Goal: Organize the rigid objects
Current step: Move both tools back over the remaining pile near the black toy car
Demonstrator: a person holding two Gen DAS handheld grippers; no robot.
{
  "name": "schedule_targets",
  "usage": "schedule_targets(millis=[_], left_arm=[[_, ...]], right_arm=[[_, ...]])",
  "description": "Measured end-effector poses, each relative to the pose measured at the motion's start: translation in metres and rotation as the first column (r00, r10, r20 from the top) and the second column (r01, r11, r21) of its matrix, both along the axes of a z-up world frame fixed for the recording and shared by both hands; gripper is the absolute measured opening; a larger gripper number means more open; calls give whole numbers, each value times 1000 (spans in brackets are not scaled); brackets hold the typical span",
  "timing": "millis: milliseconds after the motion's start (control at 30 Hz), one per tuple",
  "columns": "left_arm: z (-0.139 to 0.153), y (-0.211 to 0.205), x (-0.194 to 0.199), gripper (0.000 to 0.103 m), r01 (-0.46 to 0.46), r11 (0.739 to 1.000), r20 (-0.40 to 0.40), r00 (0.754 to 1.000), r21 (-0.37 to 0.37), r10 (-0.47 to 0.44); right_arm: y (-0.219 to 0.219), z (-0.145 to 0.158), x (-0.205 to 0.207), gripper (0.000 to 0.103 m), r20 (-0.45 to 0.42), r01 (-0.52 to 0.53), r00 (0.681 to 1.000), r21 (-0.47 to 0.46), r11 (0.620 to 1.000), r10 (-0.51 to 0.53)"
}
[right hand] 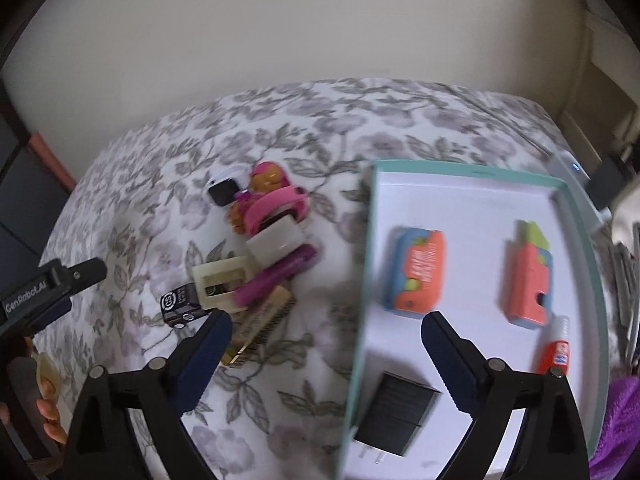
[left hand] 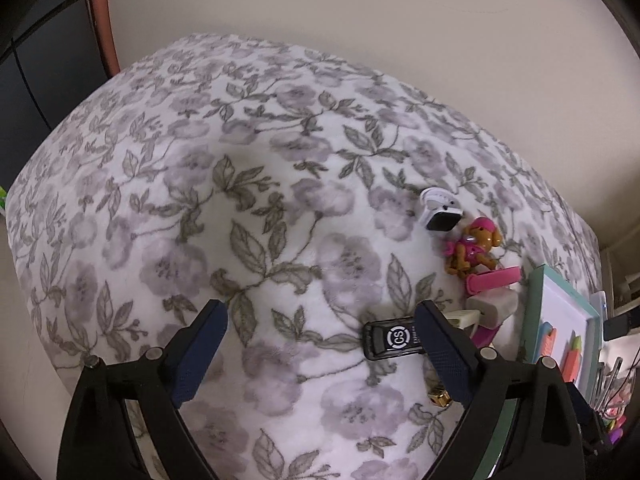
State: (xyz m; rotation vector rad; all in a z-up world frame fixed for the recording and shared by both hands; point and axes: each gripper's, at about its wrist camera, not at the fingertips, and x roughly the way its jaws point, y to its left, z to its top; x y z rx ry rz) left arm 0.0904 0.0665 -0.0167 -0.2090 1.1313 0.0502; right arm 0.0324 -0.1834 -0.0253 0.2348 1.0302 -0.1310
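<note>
My left gripper (left hand: 324,344) is open above the floral bedspread (left hand: 240,220), its right finger next to a black stick with a CS logo (left hand: 394,338). Beyond it lie a white watch (left hand: 440,216), a pink toy dog (left hand: 476,252) and a white plug (left hand: 492,306). My right gripper (right hand: 326,328) is open and empty, straddling the left rim of the teal tray (right hand: 364,280). In the tray lie an orange-and-blue case (right hand: 418,276), an orange toy (right hand: 530,280), a red glue tube (right hand: 554,348) and a black charger (right hand: 396,412). The pile (right hand: 264,264) sits left of the tray.
The pile also holds a cream frame (right hand: 222,280), a purple pen (right hand: 276,280) and a gold box (right hand: 260,328). The left gripper's body (right hand: 28,296) enters the right wrist view at the left, with fingers of a hand (right hand: 52,412) below it. A wall rises behind the bed.
</note>
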Motion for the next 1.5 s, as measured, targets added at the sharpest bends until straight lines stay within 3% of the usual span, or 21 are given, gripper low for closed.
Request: schedule_targets(millis=[233, 600, 1133, 1400, 1500], left_arm=[[-19, -2, 10, 95, 13, 1000, -61, 998, -20, -15], [-45, -34, 27, 95, 121, 991, -124, 984, -53, -126], [-68, -66, 37, 95, 209, 978, -203, 957, -5, -206], [-76, -68, 32, 94, 195, 980, -248, 949, -27, -196], [-77, -67, 32, 94, 183, 982, -254, 949, -41, -188]], right_arm=[[20, -17, 22, 98, -44, -53, 998, -21, 998, 52], [28, -42, 39, 98, -101, -94, 991, -28, 995, 90], [33, -50, 45, 98, -109, -132, 986, -40, 991, 127], [41, -57, 46, 98, -129, -148, 982, -64, 987, 139], [41, -61, 47, 93, -144, -138, 981, -60, 989, 128]])
